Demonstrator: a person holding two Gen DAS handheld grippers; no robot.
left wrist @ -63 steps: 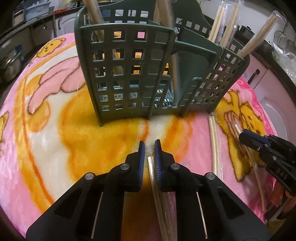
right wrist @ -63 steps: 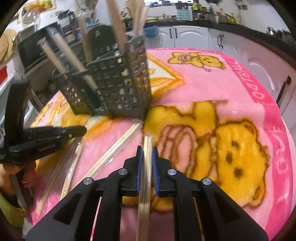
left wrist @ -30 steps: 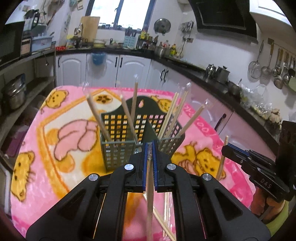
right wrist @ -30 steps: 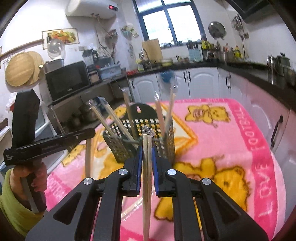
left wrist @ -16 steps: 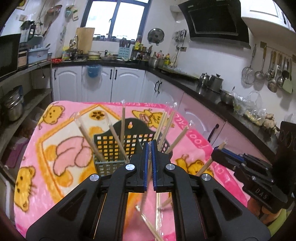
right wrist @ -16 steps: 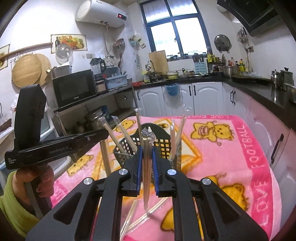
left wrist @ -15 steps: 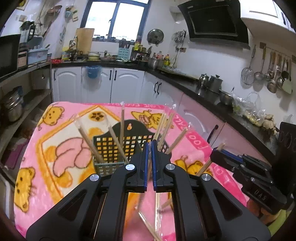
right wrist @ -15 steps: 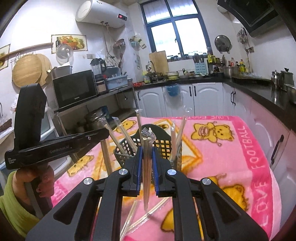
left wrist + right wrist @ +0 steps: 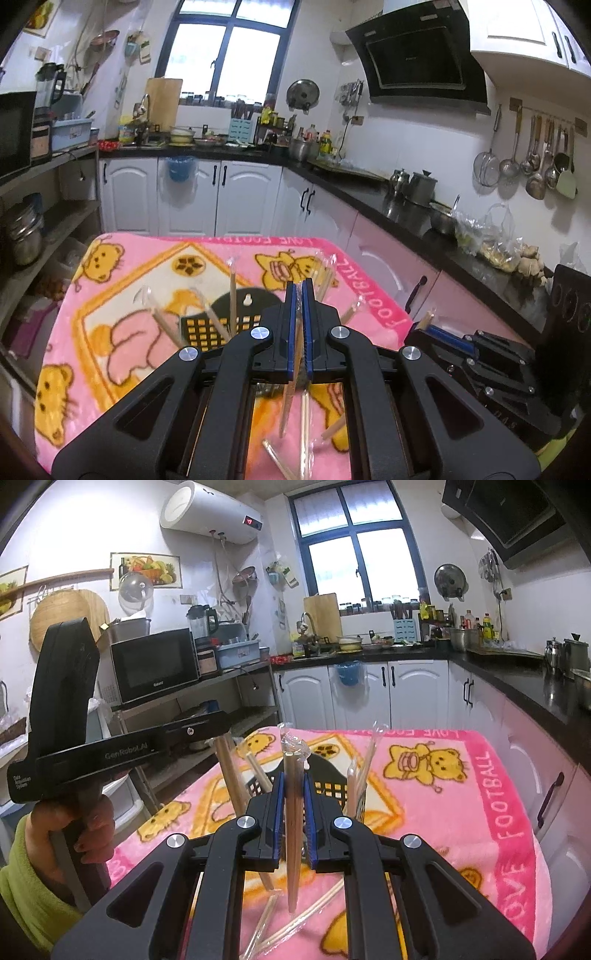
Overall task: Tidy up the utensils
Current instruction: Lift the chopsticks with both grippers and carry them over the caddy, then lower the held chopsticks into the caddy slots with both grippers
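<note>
A dark green slotted utensil basket [image 9: 201, 330] stands on the pink bear blanket, with several wrapped chopsticks upright in it. My left gripper [image 9: 299, 291] hovers above and in front of it, shut on one thin wrapped chopstick [image 9: 287, 402] that hangs down below the jaws. My right gripper [image 9: 294, 781] is shut on a wrapped pair of chopsticks [image 9: 293, 849] held upright, with the basket [image 9: 330, 775] just behind. The other view shows each gripper from the side: the left gripper [image 9: 218, 725] to the left, the right gripper [image 9: 424, 328] to the right.
Several loose wrapped chopsticks [image 9: 304, 424] lie on the blanket [image 9: 461, 812] below the grippers. A hand in a green sleeve [image 9: 70, 823] holds the left gripper's handle. Kitchen counters [image 9: 406, 206] and white cabinets surround the table; shelves with a microwave [image 9: 155, 668] stand to the left.
Both grippers have risen with their chopsticks still clamped. The basket now sits lower in both views and is more hidden behind the fingers.
</note>
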